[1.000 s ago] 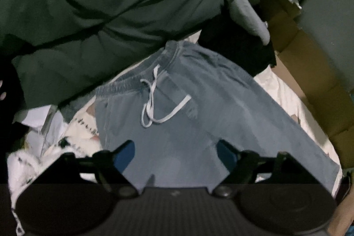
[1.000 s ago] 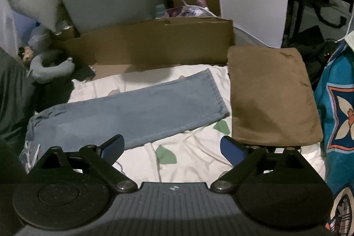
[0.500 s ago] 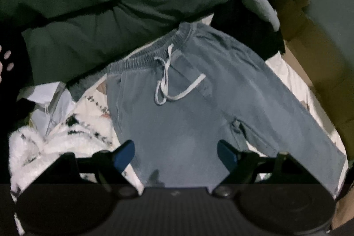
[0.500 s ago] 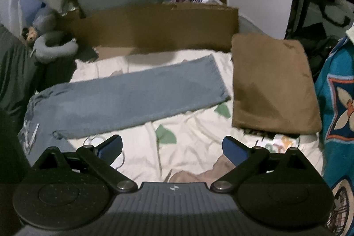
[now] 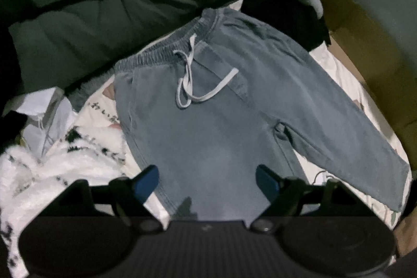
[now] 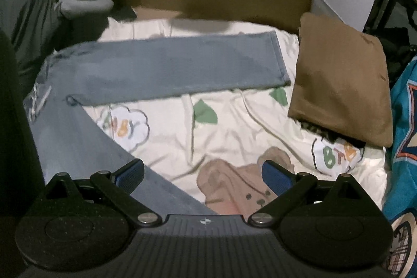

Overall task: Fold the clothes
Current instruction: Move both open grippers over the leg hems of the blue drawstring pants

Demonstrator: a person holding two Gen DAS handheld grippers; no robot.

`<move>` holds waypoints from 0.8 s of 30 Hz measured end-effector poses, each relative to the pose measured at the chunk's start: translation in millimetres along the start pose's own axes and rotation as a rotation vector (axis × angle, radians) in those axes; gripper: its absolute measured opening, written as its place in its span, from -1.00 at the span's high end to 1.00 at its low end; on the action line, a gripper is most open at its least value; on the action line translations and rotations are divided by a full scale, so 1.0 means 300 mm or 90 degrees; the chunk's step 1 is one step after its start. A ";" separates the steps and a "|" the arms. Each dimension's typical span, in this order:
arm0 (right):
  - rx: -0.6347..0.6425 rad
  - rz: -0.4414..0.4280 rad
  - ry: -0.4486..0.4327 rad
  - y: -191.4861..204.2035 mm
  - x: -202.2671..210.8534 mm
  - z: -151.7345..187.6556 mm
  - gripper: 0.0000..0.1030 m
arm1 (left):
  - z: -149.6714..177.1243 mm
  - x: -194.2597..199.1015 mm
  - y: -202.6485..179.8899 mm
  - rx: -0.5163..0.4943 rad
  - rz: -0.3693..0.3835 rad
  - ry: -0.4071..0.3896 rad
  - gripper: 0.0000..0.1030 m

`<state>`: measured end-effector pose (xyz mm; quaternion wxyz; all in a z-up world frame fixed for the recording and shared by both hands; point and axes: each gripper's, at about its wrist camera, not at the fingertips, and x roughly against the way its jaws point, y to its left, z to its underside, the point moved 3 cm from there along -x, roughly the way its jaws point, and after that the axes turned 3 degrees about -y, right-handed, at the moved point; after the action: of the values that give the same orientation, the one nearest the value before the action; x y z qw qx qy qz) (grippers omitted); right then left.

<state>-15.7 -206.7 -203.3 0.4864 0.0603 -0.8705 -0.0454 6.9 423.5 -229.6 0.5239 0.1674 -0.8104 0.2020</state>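
Blue denim trousers [image 5: 224,121] lie flat on bed sheet [image 6: 221,127], legs splayed, drawstring [image 5: 192,85] loose. Soft, floppy, fairly heavy; I judge waistband or hem best hold. My left hand-held gripper [image 5: 207,180] spread, empty; right hand-held gripper [image 6: 203,175] likewise.

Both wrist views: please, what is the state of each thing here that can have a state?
Blue pants: unfolded, spread flat on the bed, legs apart.
Drawstring: tied, ends loose on the front.
Left claw: open, empty, above one pant leg.
Right claw: open, empty, above the sheet.
Brown cushion: lying at the sheet's edge.
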 end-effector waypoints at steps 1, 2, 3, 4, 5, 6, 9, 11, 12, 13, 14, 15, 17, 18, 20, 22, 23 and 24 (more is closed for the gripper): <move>0.002 -0.001 0.005 -0.004 -0.007 0.008 -0.94 | 0.008 -0.017 0.007 0.008 0.003 0.006 -0.58; 0.004 -0.001 0.009 -0.007 -0.015 0.015 -0.94 | 0.017 -0.034 0.013 0.016 0.006 0.011 -0.54; 0.008 -0.003 0.015 -0.009 -0.023 0.022 -0.94 | 0.029 -0.055 0.021 0.023 0.009 0.019 -0.52; 0.012 -0.005 0.021 -0.010 -0.032 0.029 -0.94 | 0.040 -0.073 0.028 0.028 0.010 0.026 -0.47; 0.015 -0.009 0.028 -0.010 -0.040 0.036 -0.94 | 0.051 -0.091 0.035 0.030 0.009 0.032 -0.43; 0.017 -0.013 0.036 -0.009 -0.048 0.042 -0.94 | 0.063 -0.108 0.041 0.033 0.009 0.039 -0.40; 0.017 -0.036 0.055 0.001 -0.073 0.058 -0.94 | 0.094 -0.153 0.064 0.046 0.006 0.060 -0.31; 0.025 -0.049 0.065 0.015 -0.094 0.070 -0.94 | 0.111 -0.184 0.075 0.052 0.006 0.070 -0.26; 0.031 -0.052 0.070 0.022 -0.104 0.079 -0.94 | 0.120 -0.198 0.078 0.053 0.006 0.074 -0.25; 0.038 -0.054 0.077 0.032 -0.117 0.088 -0.94 | 0.129 -0.213 0.082 0.055 0.006 0.078 -0.24; 0.046 -0.055 0.084 0.041 -0.129 0.097 -0.94 | 0.139 -0.229 0.085 0.059 0.005 0.085 -0.22; 0.051 -0.056 0.091 0.049 -0.141 0.108 -0.94 | 0.150 -0.245 0.087 0.063 0.004 0.092 -0.20; 0.057 -0.054 0.106 0.057 -0.159 0.133 -0.94 | 0.175 -0.279 0.094 0.070 0.001 0.109 -0.17; 0.059 -0.051 0.114 0.059 -0.167 0.147 -0.94 | 0.190 -0.297 0.095 0.073 -0.004 0.119 -0.16; 0.062 -0.045 0.130 0.063 -0.182 0.175 -0.93 | 0.216 -0.324 0.092 0.073 -0.002 0.130 -0.11; 0.068 -0.037 0.134 0.056 -0.185 0.197 -0.94 | 0.245 -0.355 0.086 0.069 0.000 0.144 -0.10; 0.066 -0.028 0.137 0.046 -0.188 0.205 -0.94 | 0.260 -0.374 0.082 0.066 -0.005 0.155 -0.10; 0.064 -0.019 0.141 0.035 -0.191 0.212 -0.94 | 0.275 -0.393 0.079 0.064 -0.010 0.165 -0.10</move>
<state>-40.7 -186.6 -283.2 0.5750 0.1024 -0.8117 -0.0017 -22.5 409.4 -371.8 0.6170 0.1719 -0.7233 0.2579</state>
